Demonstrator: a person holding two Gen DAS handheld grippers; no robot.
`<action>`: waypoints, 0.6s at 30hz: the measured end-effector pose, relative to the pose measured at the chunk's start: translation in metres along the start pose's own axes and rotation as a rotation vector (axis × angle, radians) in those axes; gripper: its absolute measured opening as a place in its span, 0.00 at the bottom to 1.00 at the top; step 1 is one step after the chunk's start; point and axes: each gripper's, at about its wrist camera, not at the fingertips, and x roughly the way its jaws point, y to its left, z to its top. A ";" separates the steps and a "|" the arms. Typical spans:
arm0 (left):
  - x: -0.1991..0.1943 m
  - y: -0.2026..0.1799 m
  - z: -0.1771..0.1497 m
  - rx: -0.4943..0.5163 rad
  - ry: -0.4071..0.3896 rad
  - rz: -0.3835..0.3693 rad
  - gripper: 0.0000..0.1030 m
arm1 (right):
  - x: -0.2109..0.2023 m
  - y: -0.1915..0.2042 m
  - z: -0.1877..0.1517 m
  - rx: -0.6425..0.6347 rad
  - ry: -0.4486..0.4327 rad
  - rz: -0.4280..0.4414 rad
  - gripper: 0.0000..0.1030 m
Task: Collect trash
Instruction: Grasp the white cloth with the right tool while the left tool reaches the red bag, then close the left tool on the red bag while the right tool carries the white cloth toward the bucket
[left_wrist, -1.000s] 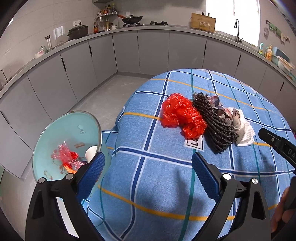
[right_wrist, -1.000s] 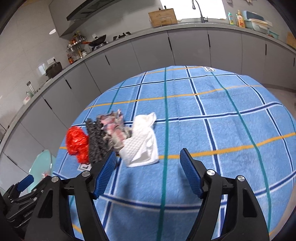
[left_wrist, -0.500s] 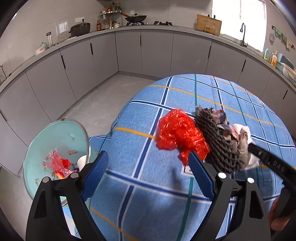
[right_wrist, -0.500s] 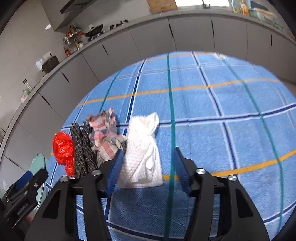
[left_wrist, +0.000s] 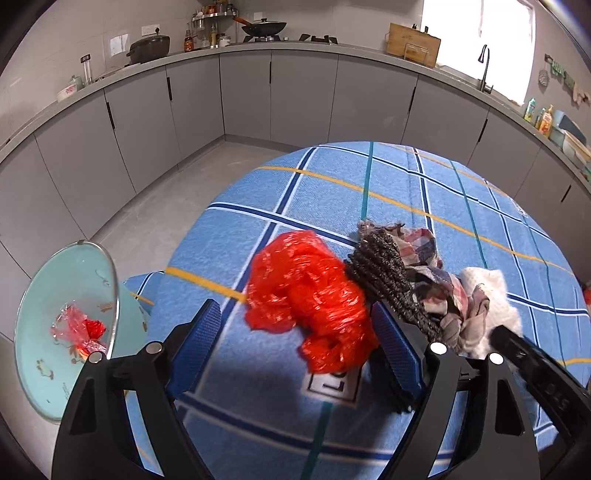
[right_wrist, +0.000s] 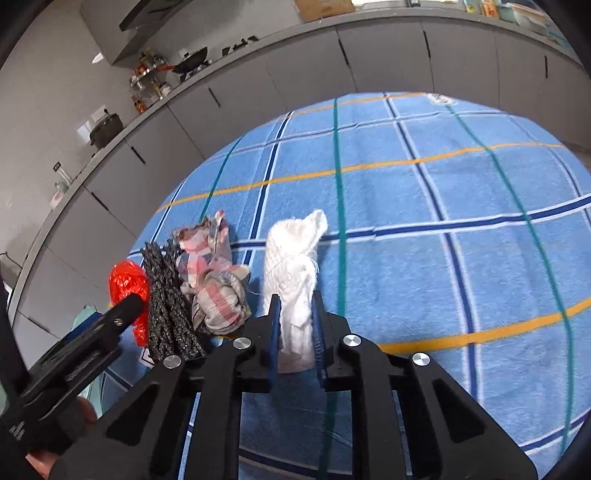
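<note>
A crumpled red plastic bag (left_wrist: 310, 302) lies near the left edge of the blue checked tablecloth (left_wrist: 369, 184). My left gripper (left_wrist: 295, 347) straddles its near end. The jaws are closing, and the pads stand clear of the bag. Beside the bag lie a dark knitted cloth (left_wrist: 384, 273), a plaid rag (left_wrist: 432, 266) and a white cloth (left_wrist: 491, 295). My right gripper (right_wrist: 295, 321) is closing, and its blue pads squeeze the near end of the white cloth (right_wrist: 291, 258). The red bag (right_wrist: 127, 284) shows at the far left of the right wrist view.
A teal bin (left_wrist: 48, 295) holding a red wrapper stands on the floor below the table's left edge. Grey kitchen cabinets (left_wrist: 303, 96) curve around the room. The tablecloth (right_wrist: 443, 221) stretches bare to the right of the white cloth.
My left gripper moved forward over the red bag and its jaws narrowed. My right gripper advanced onto the white cloth and closed from wide open to pinching it.
</note>
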 end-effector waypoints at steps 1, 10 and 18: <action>0.002 -0.002 0.000 0.001 0.004 0.001 0.75 | -0.002 -0.001 0.001 -0.004 -0.007 -0.005 0.16; 0.020 -0.002 -0.002 -0.042 0.048 -0.034 0.39 | 0.001 -0.009 -0.003 0.000 -0.006 -0.029 0.16; 0.001 0.010 -0.007 -0.034 0.021 -0.062 0.26 | -0.016 -0.005 -0.005 0.017 -0.037 -0.019 0.16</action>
